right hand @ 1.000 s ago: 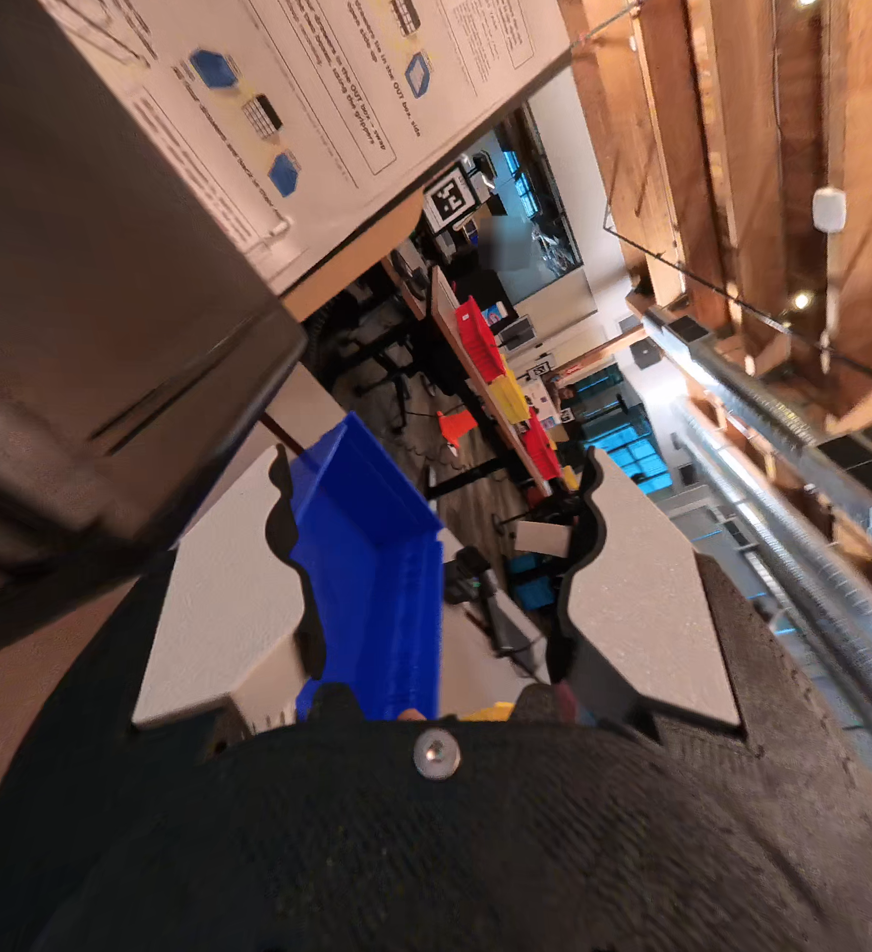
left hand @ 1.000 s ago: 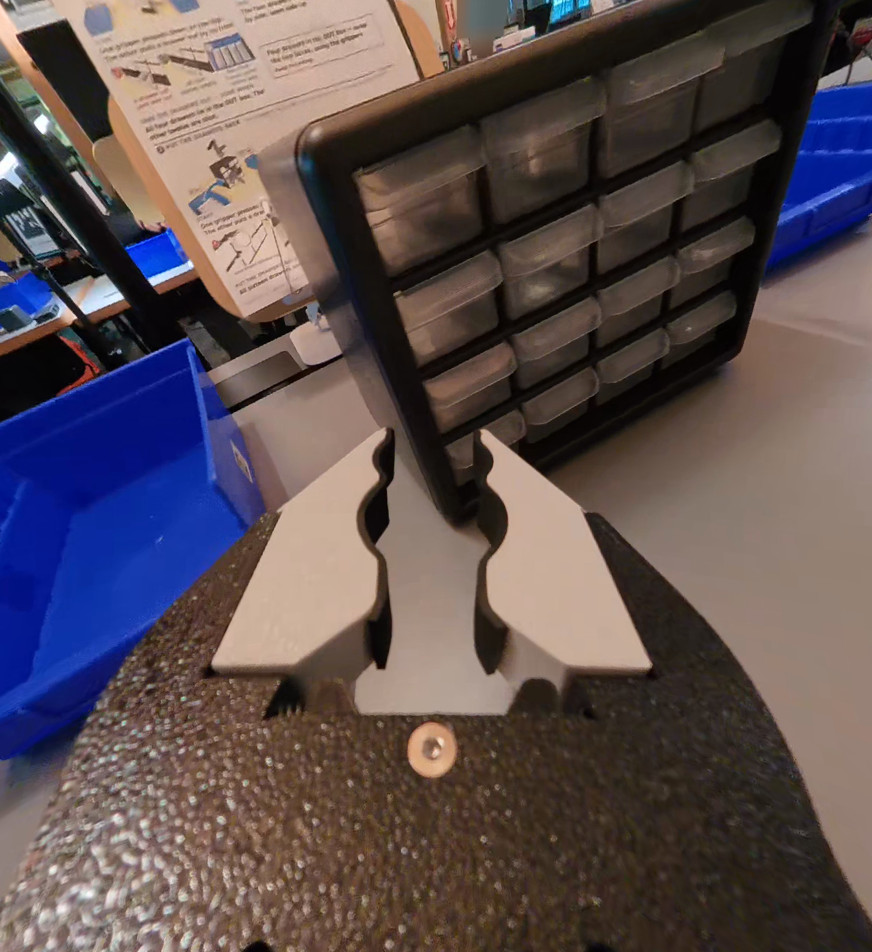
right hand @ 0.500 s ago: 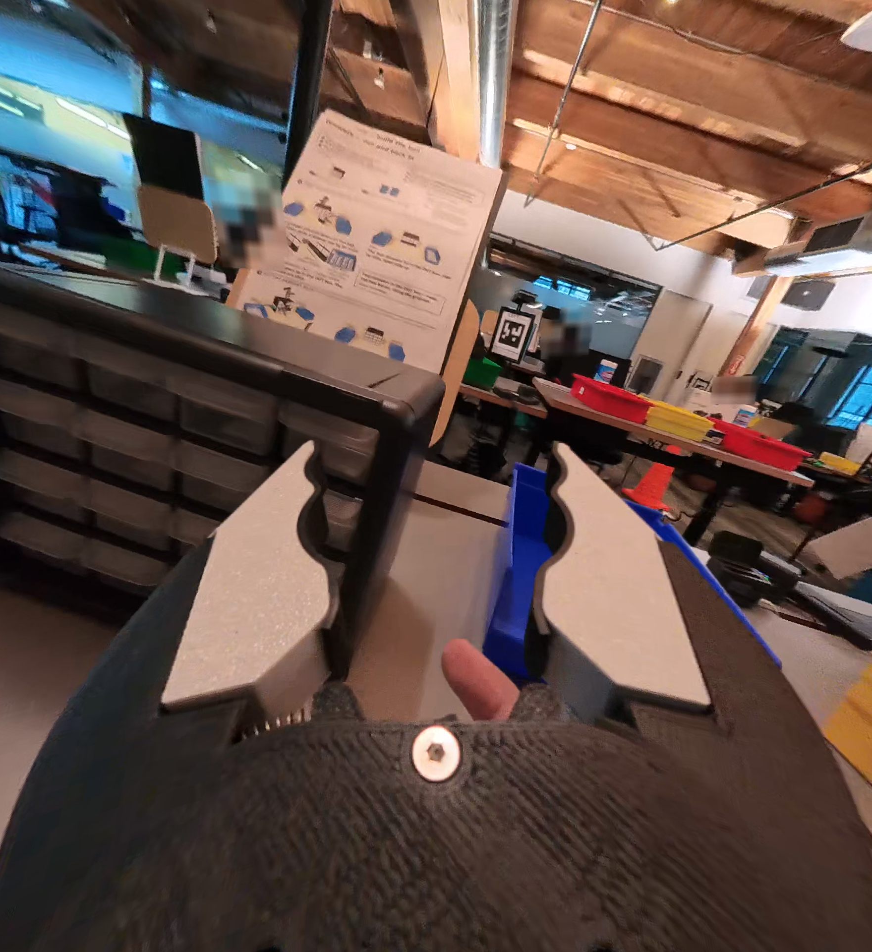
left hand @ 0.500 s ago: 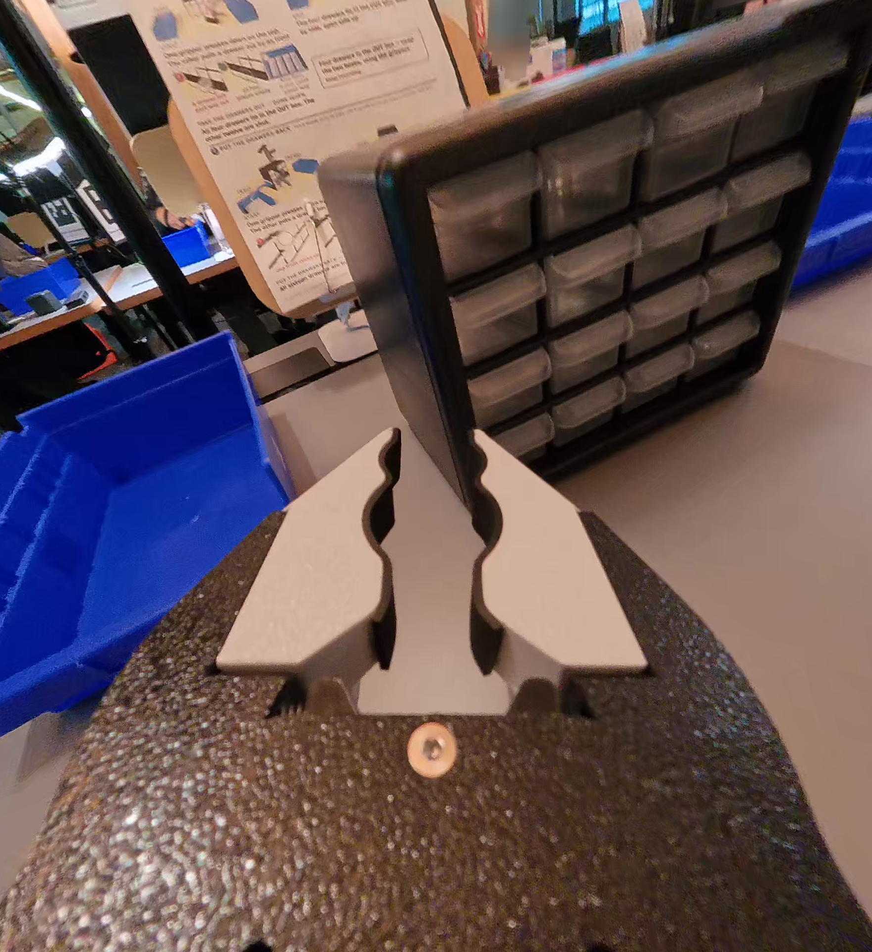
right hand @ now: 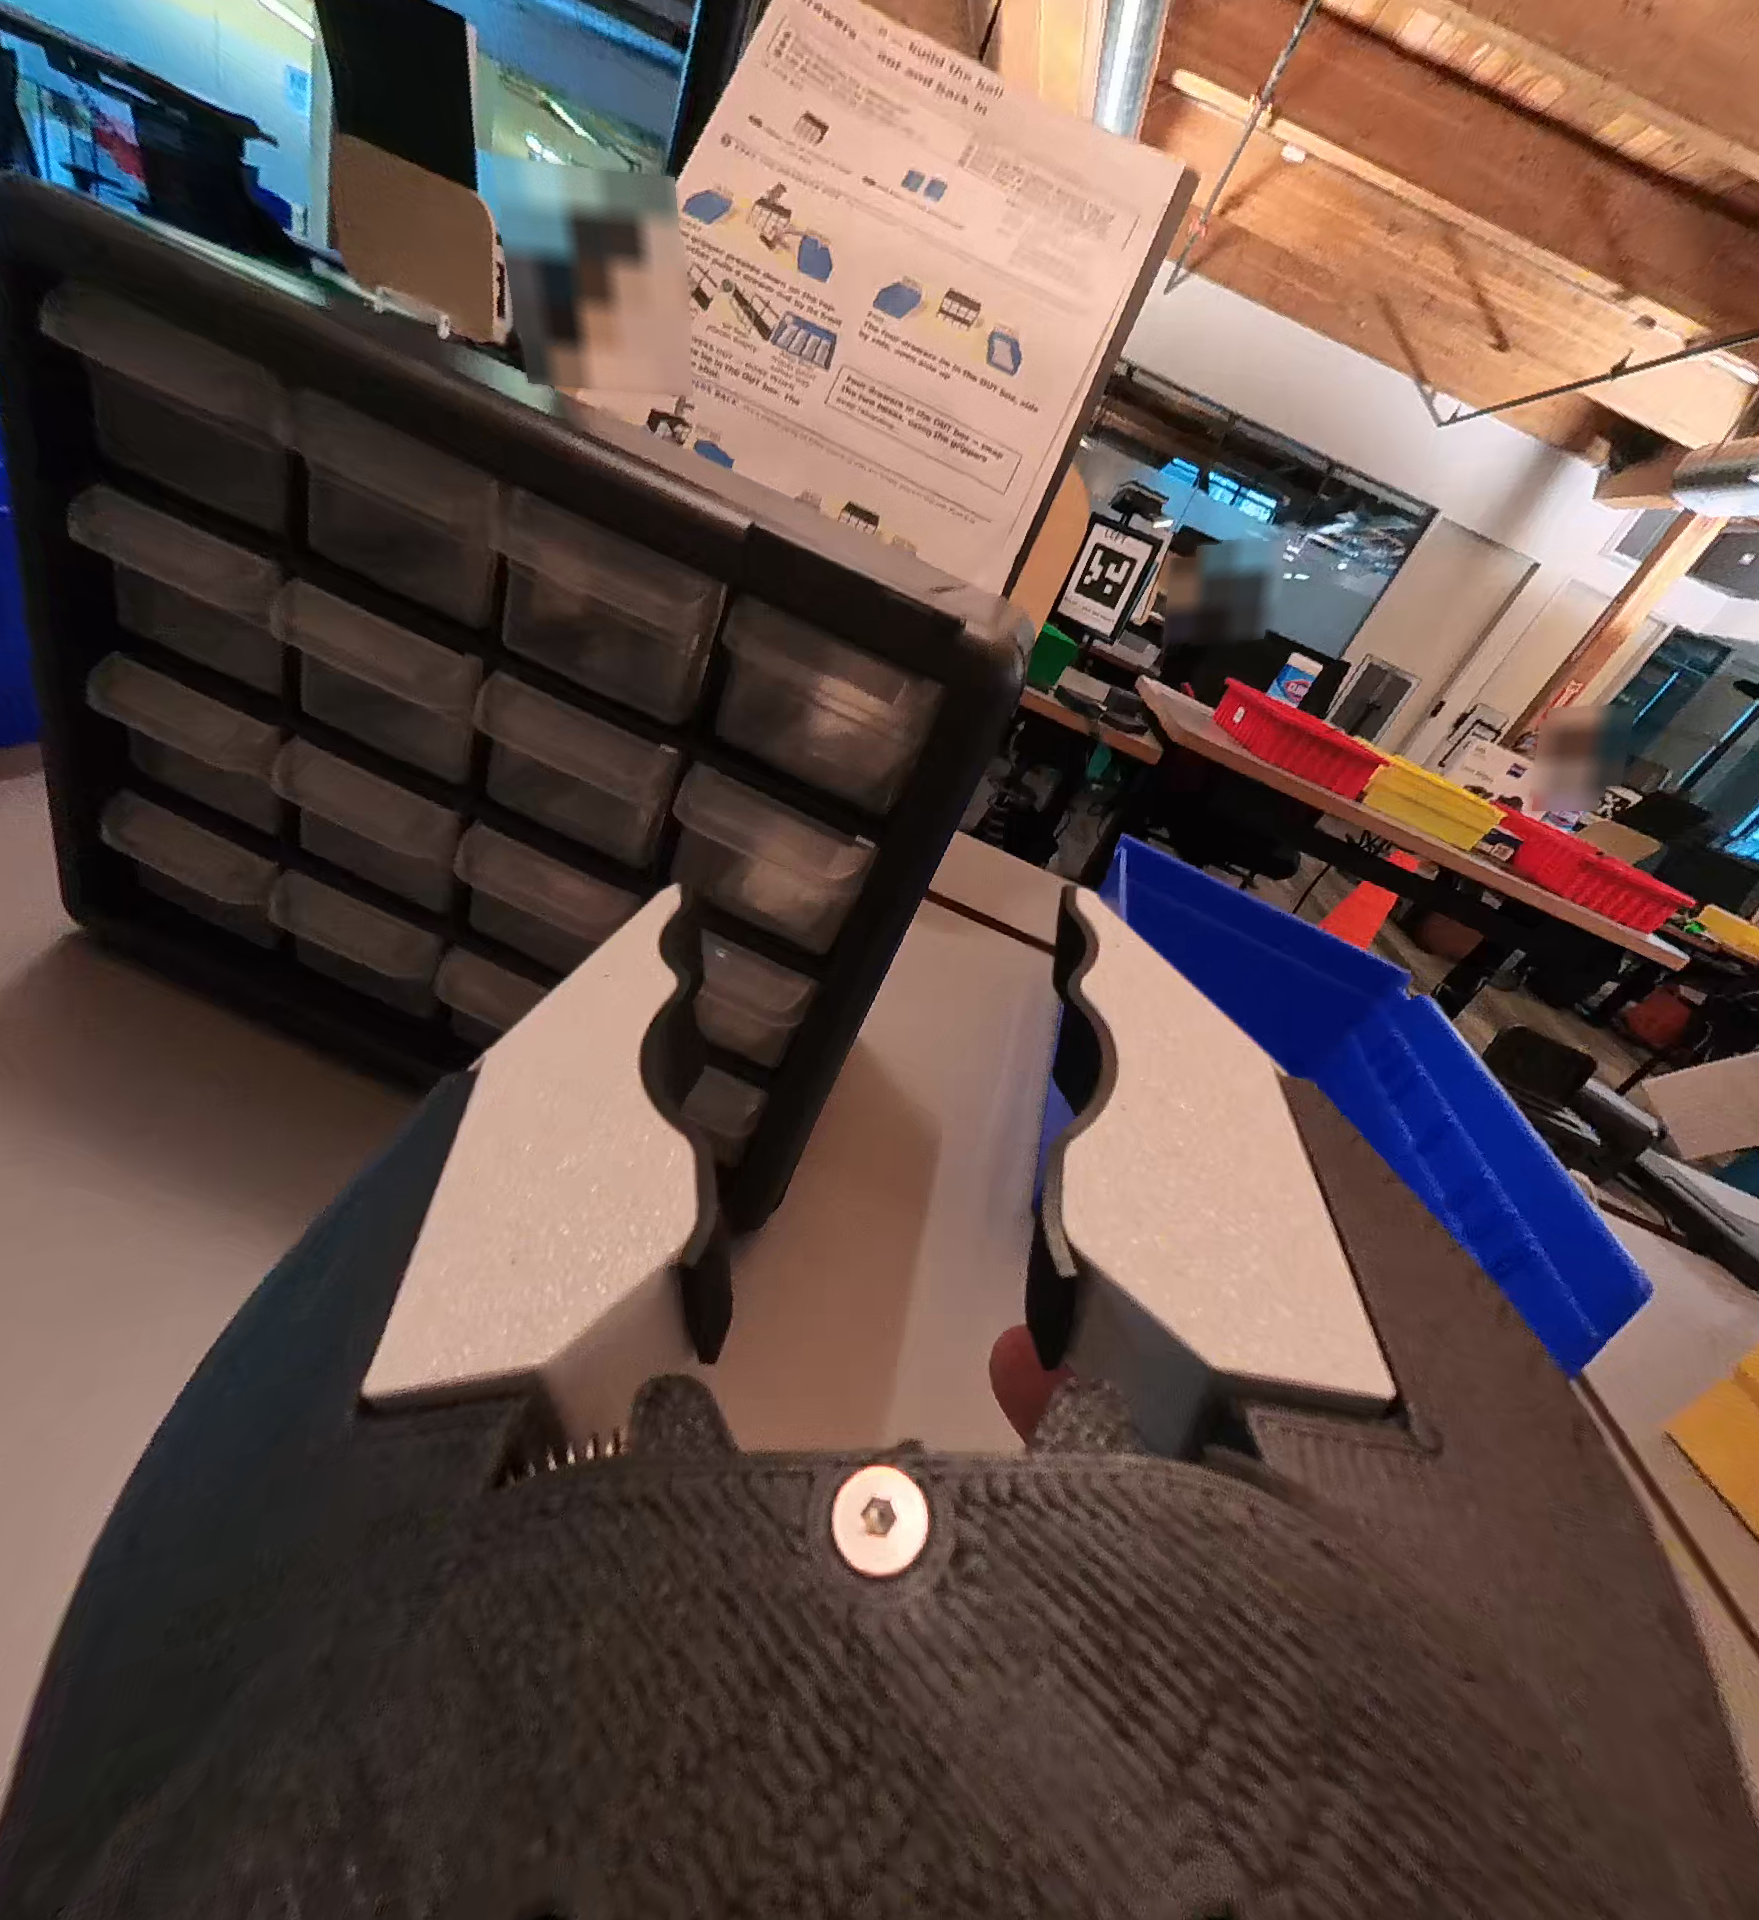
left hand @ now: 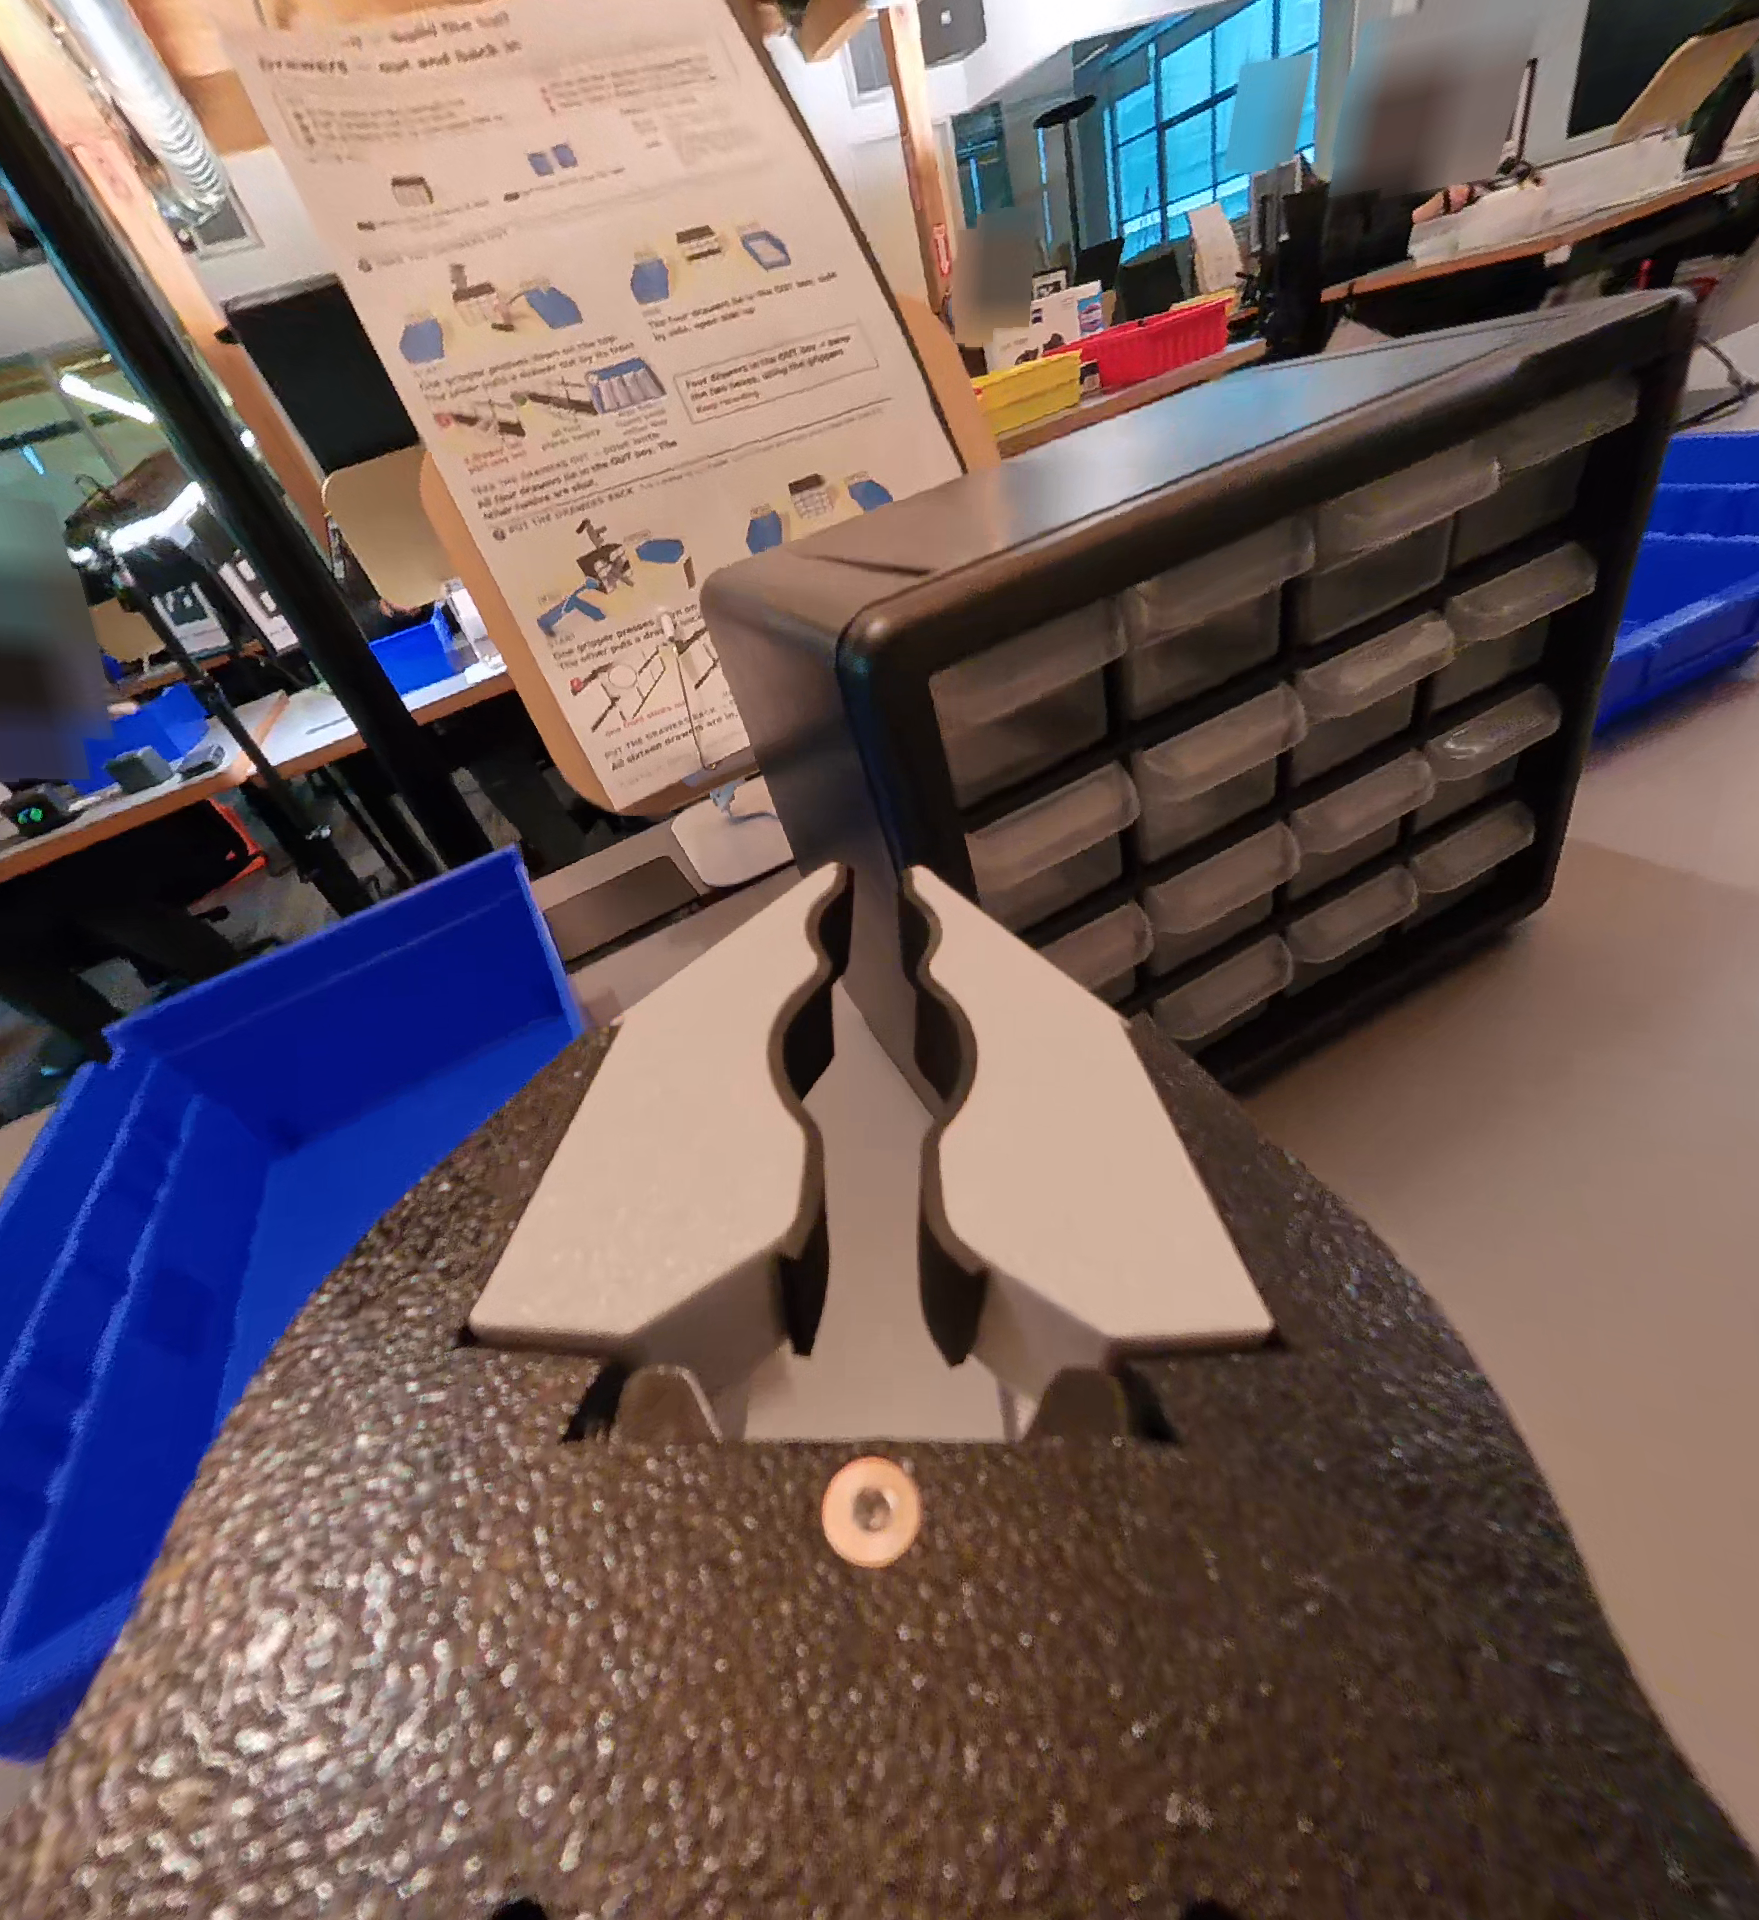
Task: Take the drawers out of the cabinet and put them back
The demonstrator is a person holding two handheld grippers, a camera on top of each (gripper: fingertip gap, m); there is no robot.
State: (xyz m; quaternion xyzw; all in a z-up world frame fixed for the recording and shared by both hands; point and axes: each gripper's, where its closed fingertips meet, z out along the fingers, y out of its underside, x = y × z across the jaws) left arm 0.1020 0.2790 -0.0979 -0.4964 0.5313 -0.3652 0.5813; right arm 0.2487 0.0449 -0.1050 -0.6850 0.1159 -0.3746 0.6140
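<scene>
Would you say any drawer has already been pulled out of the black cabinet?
No, in the left wrist view every slot of the black cabinet holds a clear drawer, and the blue bin lies empty.

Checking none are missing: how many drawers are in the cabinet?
16 drawers, four rows of four, all seated in the cabinet. The left gripper partly hides the lowest left ones.

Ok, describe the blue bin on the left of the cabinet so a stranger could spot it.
Find the black cabinet of clear drawers on the grey table. The blue bin sits at its left end, by the left gripper. Unlike the bin beyond the cabinet, it shows stepped ridges inside.
</scene>
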